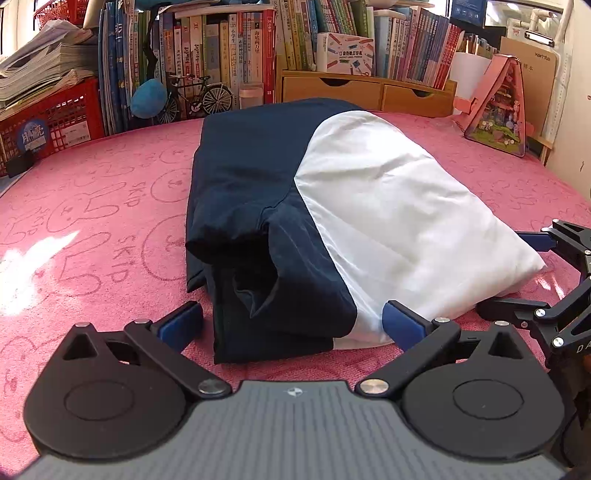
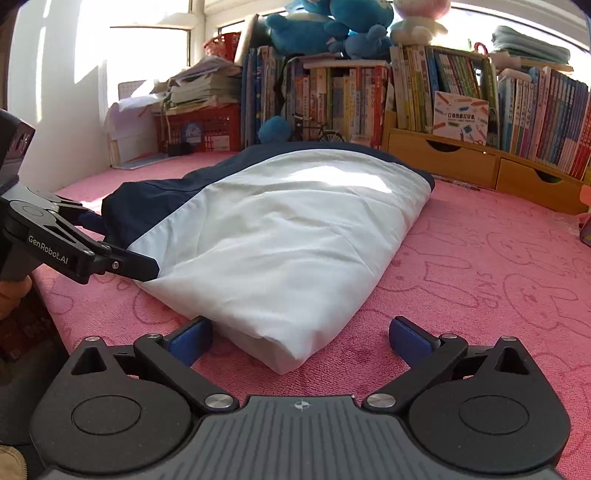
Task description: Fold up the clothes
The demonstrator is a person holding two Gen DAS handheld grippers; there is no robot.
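A folded navy and white garment (image 1: 295, 221) lies in a thick bundle on the pink mat (image 1: 92, 221). My left gripper (image 1: 293, 325) stands open at its near end, one blue pad on each side of the bundle's edge. In the right wrist view the garment (image 2: 277, 236) shows mostly its white panel, and my right gripper (image 2: 301, 339) is open at the white corner, with the left pad against the cloth. The left gripper (image 2: 110, 236) shows at the far left of that view, against the bundle's side. The right gripper (image 1: 517, 273) shows at the right edge of the left wrist view.
Rows of books (image 1: 229, 55) and wooden drawers (image 1: 369, 92) line the back. A red crate (image 1: 51, 118) with stacked papers stands at back left, a pink picture box (image 1: 498, 107) at back right. Blue plush toys (image 2: 332, 26) sit on top of the books.
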